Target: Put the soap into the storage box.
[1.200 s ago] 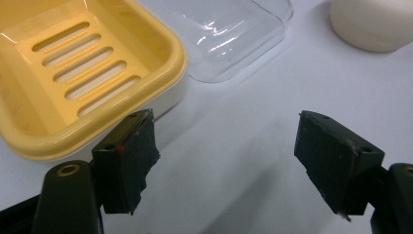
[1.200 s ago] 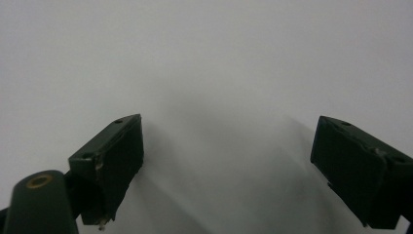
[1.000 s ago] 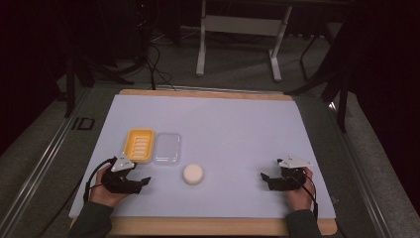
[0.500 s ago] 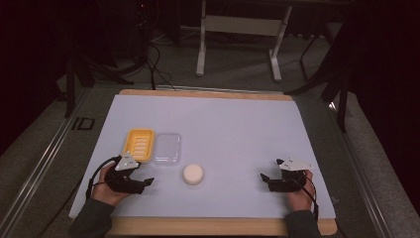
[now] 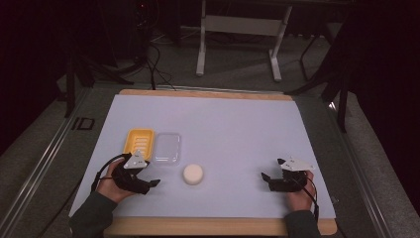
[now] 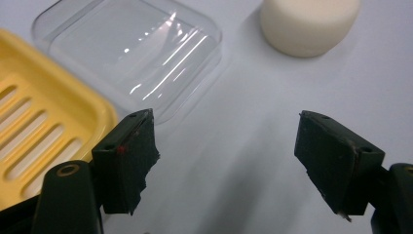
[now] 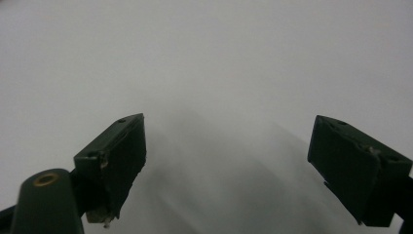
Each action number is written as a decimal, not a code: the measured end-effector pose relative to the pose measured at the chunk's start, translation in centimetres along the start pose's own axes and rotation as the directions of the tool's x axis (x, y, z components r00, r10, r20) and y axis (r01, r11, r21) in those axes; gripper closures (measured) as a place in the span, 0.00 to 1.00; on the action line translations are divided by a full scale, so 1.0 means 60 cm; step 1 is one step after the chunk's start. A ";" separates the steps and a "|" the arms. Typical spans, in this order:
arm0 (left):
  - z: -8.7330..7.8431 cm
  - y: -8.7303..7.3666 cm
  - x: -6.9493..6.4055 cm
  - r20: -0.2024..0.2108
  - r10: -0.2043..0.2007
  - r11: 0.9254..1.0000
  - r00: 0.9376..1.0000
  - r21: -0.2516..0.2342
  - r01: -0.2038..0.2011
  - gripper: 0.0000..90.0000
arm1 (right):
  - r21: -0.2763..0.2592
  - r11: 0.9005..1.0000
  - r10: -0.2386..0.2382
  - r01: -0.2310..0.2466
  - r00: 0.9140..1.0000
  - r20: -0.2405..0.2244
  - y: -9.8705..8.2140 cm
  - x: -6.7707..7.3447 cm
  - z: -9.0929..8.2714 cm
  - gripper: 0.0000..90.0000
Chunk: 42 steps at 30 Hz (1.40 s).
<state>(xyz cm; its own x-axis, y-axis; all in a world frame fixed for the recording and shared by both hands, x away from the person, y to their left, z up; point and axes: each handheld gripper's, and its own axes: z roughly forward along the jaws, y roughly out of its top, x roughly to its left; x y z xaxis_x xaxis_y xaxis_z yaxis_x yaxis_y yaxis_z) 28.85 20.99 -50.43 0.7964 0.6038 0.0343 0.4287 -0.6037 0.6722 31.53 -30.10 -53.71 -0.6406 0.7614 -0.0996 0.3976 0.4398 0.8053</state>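
Soap (image 5: 192, 174), a pale round cake, lies on the table (image 5: 237, 124) between the two grippers, nearer the left one. The left gripper (image 5: 153, 183) is just left of the soap and points at it; in the left gripper view its jaws stand apart with nothing but bare table between them, and the soap sits ahead and off to one side of that gap. The right gripper (image 5: 266, 177) is well right of the soap, jaws likewise parted and empty.

Risks, as I judge them: the left jaws are not lined up on the soap, so a straight push forward could strike it with one jaw and slide it away instead of straddling it. The cake looks smooth and rounded, so a shallow or off-centre pinch could squirt it out. The clear lid (image 5: 166, 147) and yellow dish (image 5: 139, 143), up and left of the soap, are close to the left hand and light enough to be knocked by a wide swing.

Compared with a second ago, the left gripper has edged nearer the soap. The right gripper, soap, lid and dish are where they were.
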 end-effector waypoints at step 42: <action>0.059 0.089 -0.027 0.125 0.134 0.989 0.983 0.038 -0.140 0.15 | -0.026 1.000 0.005 -0.005 1.000 -0.014 -0.002 -0.002 -0.005 0.15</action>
<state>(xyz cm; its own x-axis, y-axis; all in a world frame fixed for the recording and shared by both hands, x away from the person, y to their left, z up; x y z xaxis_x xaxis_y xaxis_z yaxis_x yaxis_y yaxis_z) 31.34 14.96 -49.53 0.8936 0.4477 0.0317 0.3289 -0.7013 0.6325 31.37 -30.36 -53.62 -0.6478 0.7567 -0.0877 0.3837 0.4235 0.8206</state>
